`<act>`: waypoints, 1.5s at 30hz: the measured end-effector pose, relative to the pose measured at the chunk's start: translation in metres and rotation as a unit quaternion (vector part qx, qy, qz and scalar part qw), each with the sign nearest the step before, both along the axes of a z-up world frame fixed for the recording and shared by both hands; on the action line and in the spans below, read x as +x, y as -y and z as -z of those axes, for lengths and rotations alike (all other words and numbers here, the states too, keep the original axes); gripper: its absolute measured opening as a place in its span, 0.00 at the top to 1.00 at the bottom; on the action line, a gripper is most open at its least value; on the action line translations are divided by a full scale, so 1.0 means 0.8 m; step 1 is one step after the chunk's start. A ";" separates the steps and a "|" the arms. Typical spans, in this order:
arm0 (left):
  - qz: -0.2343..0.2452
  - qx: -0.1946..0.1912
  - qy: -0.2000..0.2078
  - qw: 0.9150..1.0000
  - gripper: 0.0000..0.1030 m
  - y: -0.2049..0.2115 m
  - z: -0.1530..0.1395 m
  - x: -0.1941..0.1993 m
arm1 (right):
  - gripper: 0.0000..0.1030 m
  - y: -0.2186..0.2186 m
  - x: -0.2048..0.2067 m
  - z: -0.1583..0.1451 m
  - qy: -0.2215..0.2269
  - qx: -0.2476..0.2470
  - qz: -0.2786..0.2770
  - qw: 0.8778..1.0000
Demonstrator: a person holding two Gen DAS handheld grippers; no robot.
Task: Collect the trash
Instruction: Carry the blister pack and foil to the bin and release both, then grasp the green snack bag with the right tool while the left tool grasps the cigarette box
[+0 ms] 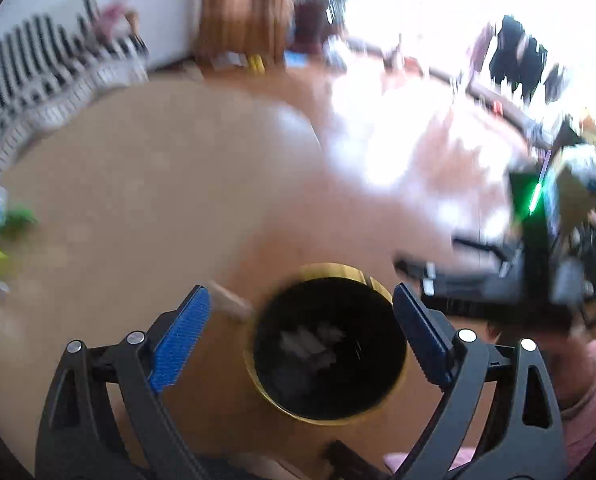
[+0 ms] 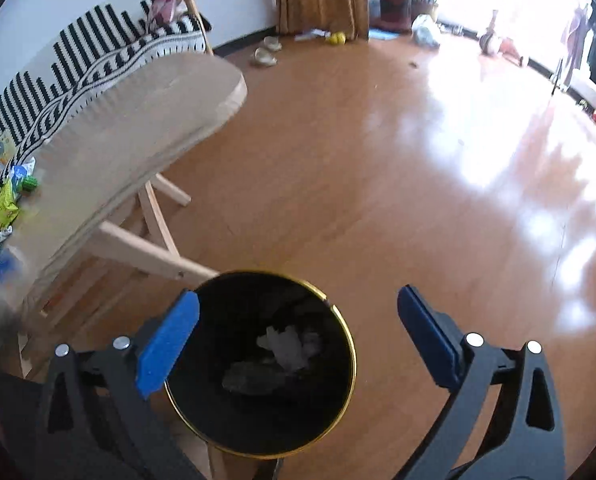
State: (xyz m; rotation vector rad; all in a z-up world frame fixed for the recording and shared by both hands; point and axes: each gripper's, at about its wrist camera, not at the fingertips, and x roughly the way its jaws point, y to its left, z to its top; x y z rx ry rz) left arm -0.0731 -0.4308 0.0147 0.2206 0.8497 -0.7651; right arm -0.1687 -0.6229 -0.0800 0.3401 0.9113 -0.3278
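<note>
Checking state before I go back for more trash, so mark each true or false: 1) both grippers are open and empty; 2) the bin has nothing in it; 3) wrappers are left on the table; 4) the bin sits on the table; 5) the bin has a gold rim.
1) True: the left gripper and right gripper stand open, nothing between the fingers.
2) False: the bin holds crumpled white trash and darker pieces.
3) True: green and yellow wrappers lie at the table's far left end.
4) False: it stands on the wooden floor beside the table.
5) True.
</note>
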 end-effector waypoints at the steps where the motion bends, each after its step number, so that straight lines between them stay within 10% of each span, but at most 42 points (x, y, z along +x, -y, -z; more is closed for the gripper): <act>1: -0.012 -0.013 0.011 1.000 0.08 -0.024 -0.021 0.007 | 0.07 -0.004 0.001 -0.004 0.010 0.006 -0.001 1.000; 7: -0.185 -0.006 0.084 0.979 0.07 -0.228 -0.078 0.051 | 0.07 -0.046 0.045 -0.009 0.017 0.064 -0.038 0.997; 18: -0.413 -0.005 0.028 0.910 0.07 -0.502 0.007 0.131 | 0.07 -0.258 0.171 -0.130 0.074 0.046 -0.211 0.974; 30: -0.322 0.052 0.016 0.945 0.07 -0.505 0.045 0.167 | 0.07 -0.514 0.296 -0.141 0.061 -0.025 -0.333 0.940; 37: -0.281 0.043 0.010 0.959 0.07 -0.500 0.051 0.184 | 0.09 -0.548 0.313 -0.112 0.039 -0.028 -0.365 0.930; 45: -0.212 0.131 0.058 0.967 0.07 -0.449 0.063 0.207 | 0.40 -0.533 0.348 -0.077 -0.012 0.081 -0.357 0.930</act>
